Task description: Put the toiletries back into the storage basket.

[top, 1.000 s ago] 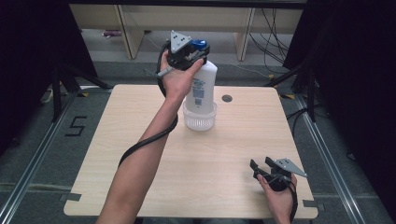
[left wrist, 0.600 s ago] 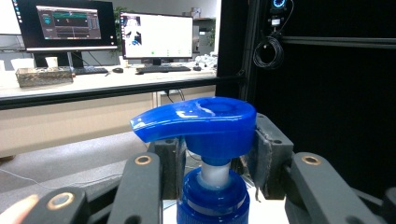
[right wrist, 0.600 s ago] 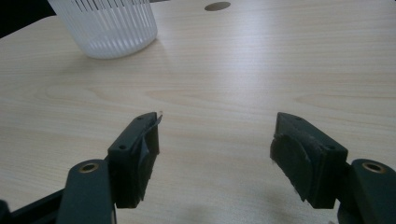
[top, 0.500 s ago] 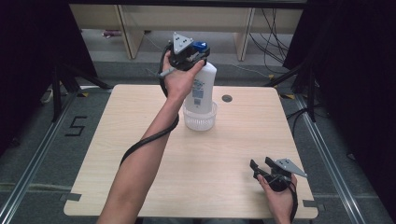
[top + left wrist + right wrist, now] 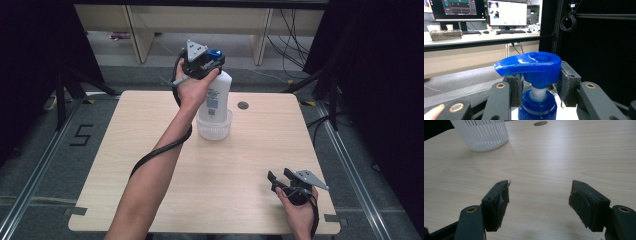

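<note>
Left claw (image 5: 537,86) pinched pump bottle (image 5: 216,97) neck, bottle upright in far white basket (image 5: 215,129); right claw (image 5: 540,202) spread, near-right, well apart.

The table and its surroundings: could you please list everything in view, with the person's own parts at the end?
Table: one, light wood, centre, with a round hole near its far edge.
Pump bottle: one, white with a blue pump head, standing in the basket.
Basket: one, white ribbed plastic, far centre of the table.
Shelving: one unit, beige, beyond the table.
Monitors: two, lit, on a desk in the background of the left gripper view.
Left tongs: one, black, at the pump neck under the head.
Right tongs: one, black, open, near right corner of the table.
</note>
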`<state>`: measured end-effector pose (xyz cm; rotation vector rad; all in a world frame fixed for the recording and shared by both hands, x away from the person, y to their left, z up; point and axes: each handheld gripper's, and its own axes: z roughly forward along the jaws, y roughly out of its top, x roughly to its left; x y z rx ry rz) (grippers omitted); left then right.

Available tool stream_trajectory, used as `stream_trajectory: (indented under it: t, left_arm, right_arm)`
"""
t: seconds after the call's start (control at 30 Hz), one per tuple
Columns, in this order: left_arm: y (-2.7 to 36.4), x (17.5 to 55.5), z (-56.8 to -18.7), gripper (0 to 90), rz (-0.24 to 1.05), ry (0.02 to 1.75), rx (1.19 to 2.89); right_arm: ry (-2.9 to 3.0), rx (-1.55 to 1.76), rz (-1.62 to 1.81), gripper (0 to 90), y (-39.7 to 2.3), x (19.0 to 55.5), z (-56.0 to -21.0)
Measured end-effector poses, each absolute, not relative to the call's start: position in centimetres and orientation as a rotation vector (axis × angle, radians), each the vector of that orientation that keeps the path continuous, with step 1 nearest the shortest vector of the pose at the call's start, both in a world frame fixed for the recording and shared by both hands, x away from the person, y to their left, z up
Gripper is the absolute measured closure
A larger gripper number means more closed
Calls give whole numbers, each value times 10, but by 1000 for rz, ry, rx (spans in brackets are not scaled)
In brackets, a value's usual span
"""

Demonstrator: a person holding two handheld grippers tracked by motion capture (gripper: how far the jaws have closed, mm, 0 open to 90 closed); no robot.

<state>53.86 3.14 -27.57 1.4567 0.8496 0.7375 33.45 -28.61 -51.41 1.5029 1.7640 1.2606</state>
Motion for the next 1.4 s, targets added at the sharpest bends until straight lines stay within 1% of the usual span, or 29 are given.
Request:
stream_trajectory:
  t: [1.4]
  left_arm:
    - [24,546,-311,600,710,875,1503]
  right_arm:
    - [1760,1507,1240,323,-284,333,-514]
